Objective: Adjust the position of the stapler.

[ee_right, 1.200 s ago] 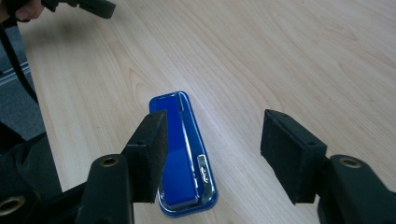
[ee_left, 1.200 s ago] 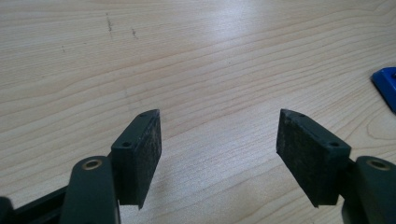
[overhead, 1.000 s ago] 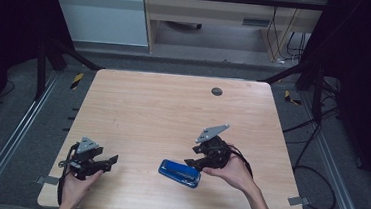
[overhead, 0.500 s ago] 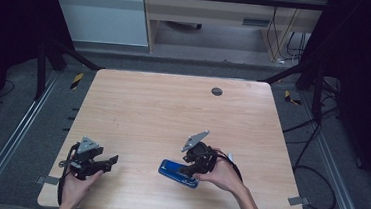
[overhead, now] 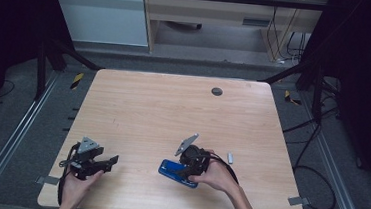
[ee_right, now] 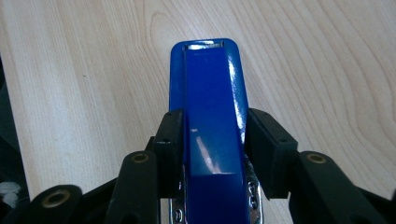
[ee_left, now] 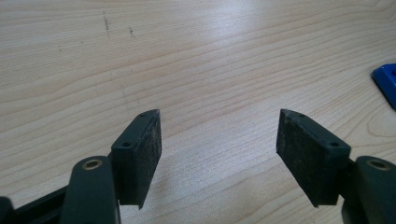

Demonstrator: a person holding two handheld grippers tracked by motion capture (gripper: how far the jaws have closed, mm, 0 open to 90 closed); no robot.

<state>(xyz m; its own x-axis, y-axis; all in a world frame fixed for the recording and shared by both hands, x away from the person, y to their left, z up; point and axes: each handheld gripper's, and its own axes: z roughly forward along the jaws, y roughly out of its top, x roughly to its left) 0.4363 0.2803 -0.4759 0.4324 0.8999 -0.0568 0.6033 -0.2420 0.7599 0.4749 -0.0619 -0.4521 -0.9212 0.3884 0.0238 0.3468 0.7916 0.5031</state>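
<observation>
Your left gripper (overhead: pixel 111 160) and right gripper (overhead: pixel 186 171) were both matte black, each topped with a grey three-cornered plate, brass rivets at the jaws, rough flat pads (ee_left: pixel 148 151), black cables trailing off.

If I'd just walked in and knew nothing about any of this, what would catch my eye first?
Most likely the shiny blue stapler near the front edge of the pale wooden table, the one bright colour there. The right gripper has its black jaws around the stapler's sides; they have just been closing. At the front left, the left gripper is held with jaws wide apart over bare wood.
</observation>
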